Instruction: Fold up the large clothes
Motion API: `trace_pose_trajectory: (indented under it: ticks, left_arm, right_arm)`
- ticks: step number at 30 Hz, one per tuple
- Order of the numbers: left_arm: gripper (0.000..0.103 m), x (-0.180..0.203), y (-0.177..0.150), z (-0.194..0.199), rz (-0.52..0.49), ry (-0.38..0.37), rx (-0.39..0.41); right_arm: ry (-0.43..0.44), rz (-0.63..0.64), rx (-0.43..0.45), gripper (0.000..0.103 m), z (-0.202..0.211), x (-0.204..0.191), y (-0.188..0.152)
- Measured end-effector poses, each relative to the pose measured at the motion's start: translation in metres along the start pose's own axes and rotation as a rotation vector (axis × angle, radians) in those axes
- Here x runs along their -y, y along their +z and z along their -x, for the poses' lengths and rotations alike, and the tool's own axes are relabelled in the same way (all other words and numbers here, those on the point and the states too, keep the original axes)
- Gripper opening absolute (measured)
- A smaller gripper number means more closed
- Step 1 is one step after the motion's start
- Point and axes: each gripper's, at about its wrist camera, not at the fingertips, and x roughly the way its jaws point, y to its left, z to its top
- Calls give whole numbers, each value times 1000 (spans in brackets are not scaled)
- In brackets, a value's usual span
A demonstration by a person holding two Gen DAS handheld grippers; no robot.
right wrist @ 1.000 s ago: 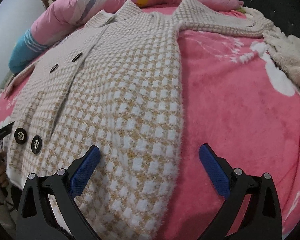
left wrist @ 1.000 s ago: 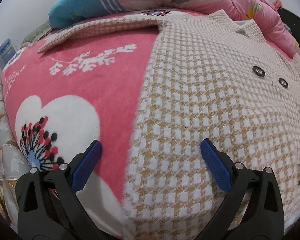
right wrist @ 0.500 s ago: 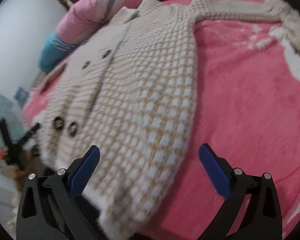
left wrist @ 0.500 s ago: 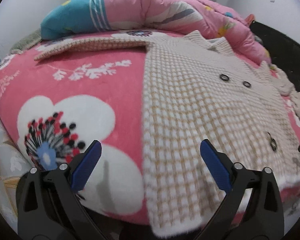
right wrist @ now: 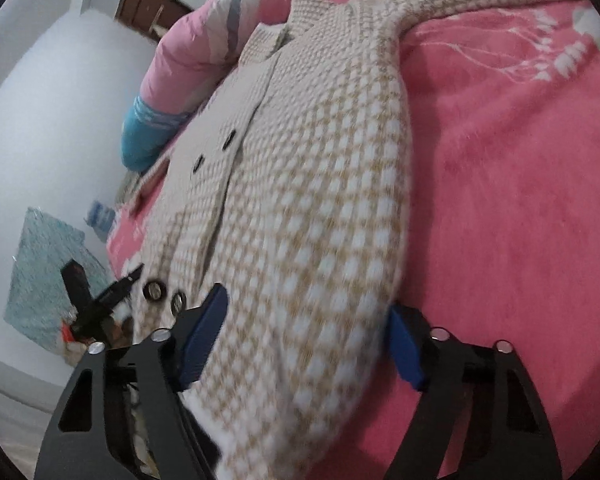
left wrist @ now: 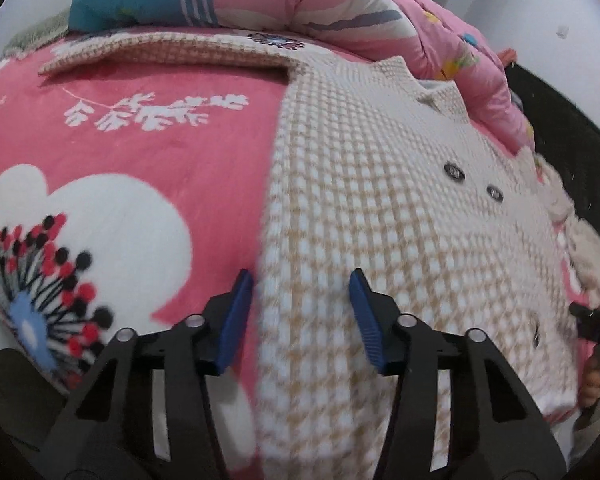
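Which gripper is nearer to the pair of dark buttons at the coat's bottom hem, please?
Right. The right gripper straddles the hem directly beside the pair of dark buttons; the left gripper works the coat's opposite edge.

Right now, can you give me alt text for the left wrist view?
A checked beige-and-white coat lies spread on a pink floral blanket. The left gripper, jaws just closing, straddles its near side edge, and a rolled pink quilt lies behind.

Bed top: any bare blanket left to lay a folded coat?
Yes: bare pink blanket between the checked coat and its outstretched sleeve, and another bare patch on the coat's other side. Crowded: the bunched quilt beyond the collar.
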Motion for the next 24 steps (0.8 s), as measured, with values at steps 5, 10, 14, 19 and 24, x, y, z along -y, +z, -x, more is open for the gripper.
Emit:
trace_pose_trajectory:
  ticks: [5,10,14,19,24]
  left_arm:
    - [39,9,-11,10,9,-87,-23]
    - [36,3,-26,14,55,-90,-40]
    - [21,6,-17,9,88,0,-45]
    - [9,27,-11,38,16,99,8]
    - [7,50,-9,85,-48,123,70]
  right_arm:
    - [89,-73,-19,51,10,13,-15]
    - [135,-96,-34,37,14,16,-40]
    - [88,-69,-23,16,3,16,-32]
    - [89,-14,36,8,29,-4,-21]
    - [85,119,131,7,80,-38,-12]
